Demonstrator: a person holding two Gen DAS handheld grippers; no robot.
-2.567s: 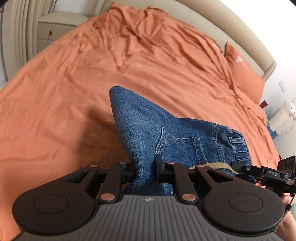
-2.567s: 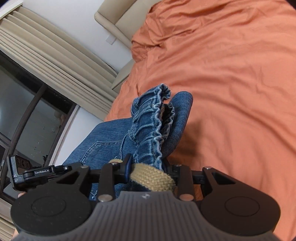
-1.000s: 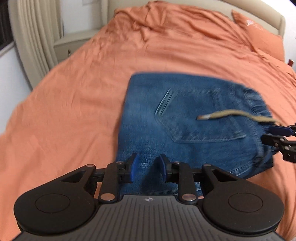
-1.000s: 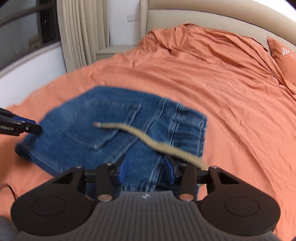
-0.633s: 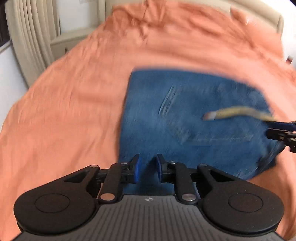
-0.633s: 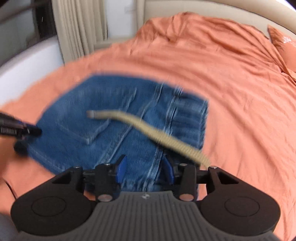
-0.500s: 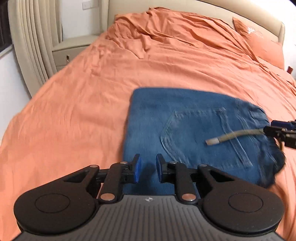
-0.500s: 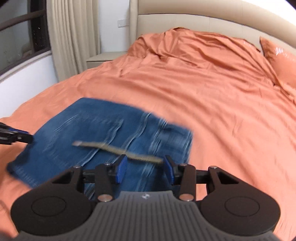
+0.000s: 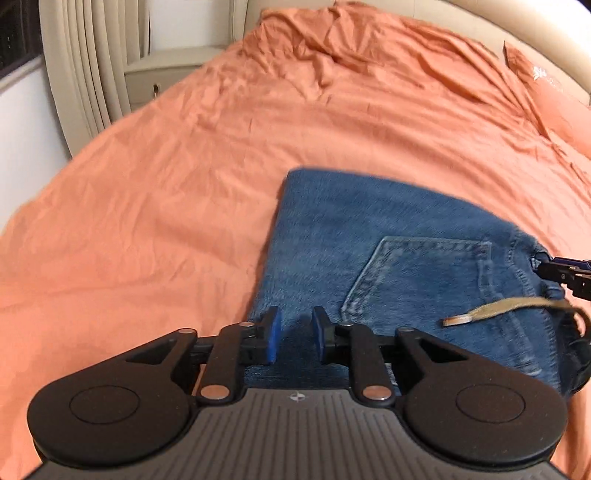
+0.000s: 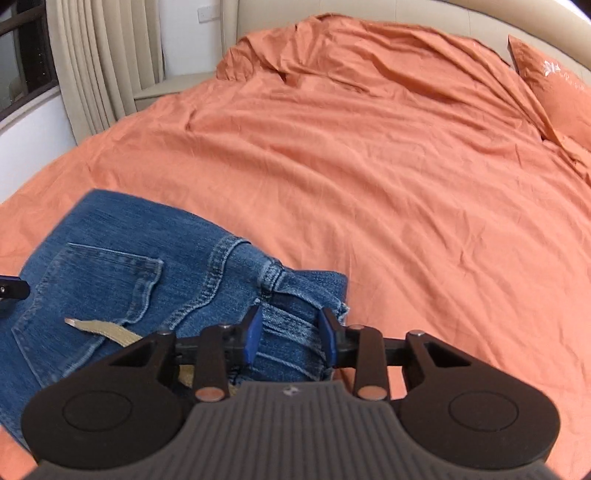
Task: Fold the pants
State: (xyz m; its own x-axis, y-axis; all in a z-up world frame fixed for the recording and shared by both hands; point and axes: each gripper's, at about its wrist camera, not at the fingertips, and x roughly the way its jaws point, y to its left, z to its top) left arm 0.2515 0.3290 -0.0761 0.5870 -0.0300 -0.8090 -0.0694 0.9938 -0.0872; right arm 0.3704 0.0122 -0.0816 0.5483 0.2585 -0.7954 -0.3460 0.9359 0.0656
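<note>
Folded blue jeans [image 9: 388, 258] lie flat on the orange bed, back pocket up, with a tan drawstring [image 9: 498, 312] across them. My left gripper [image 9: 295, 338] is open and empty, just above the jeans' near left edge. In the right wrist view the jeans [image 10: 122, 273] lie at the lower left with the drawstring [image 10: 99, 328] on the pocket. My right gripper [image 10: 290, 336] is open over the gathered waistband [image 10: 291, 325], gripping nothing. The right gripper's tip shows in the left wrist view [image 9: 561, 273] at the waistband end.
The orange bedspread [image 10: 369, 166] stretches far ahead and to the right. An orange pillow [image 10: 554, 85] lies at the far right by the beige headboard [image 10: 369, 14]. A nightstand [image 9: 166, 74] and curtains [image 9: 85, 66] stand at the far left.
Both grippers held the jeans up 2.6 s ago. They have since laid them flat and let go. In the last half second both have drawn back and the drawstring has settled.
</note>
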